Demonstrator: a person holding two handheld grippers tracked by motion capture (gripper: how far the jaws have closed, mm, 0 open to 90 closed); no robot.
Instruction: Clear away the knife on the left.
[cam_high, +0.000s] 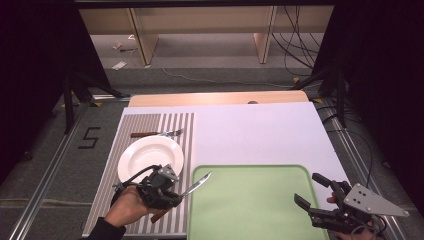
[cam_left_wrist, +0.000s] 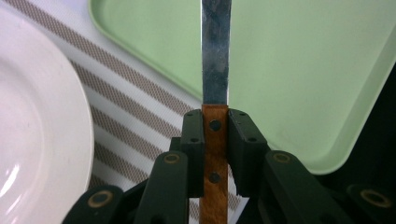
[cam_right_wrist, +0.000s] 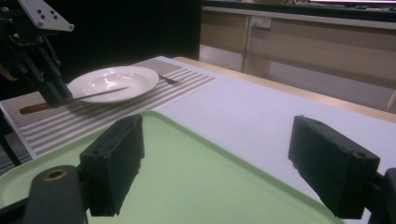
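Wooden-handled knife (cam_high: 192, 187) clamped in left gripper (cam_high: 172, 197), lifted off striped placemat (cam_high: 150, 125). Right gripper (cam_high: 312, 192) idle, jaws apart over green tray (cam_high: 250, 205). Next, likely: carry knife over the tray, lower flat.

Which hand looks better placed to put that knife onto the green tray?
The left. Its gripper is already shut on the knife by its wooden handle, the blade pointing at the green tray. The right gripper is open and holds nothing at the tray's other side.

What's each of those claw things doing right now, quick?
Left gripper: closed on the knife, gripping its wooden handle.
Right gripper: open, holding nothing, over the green tray.
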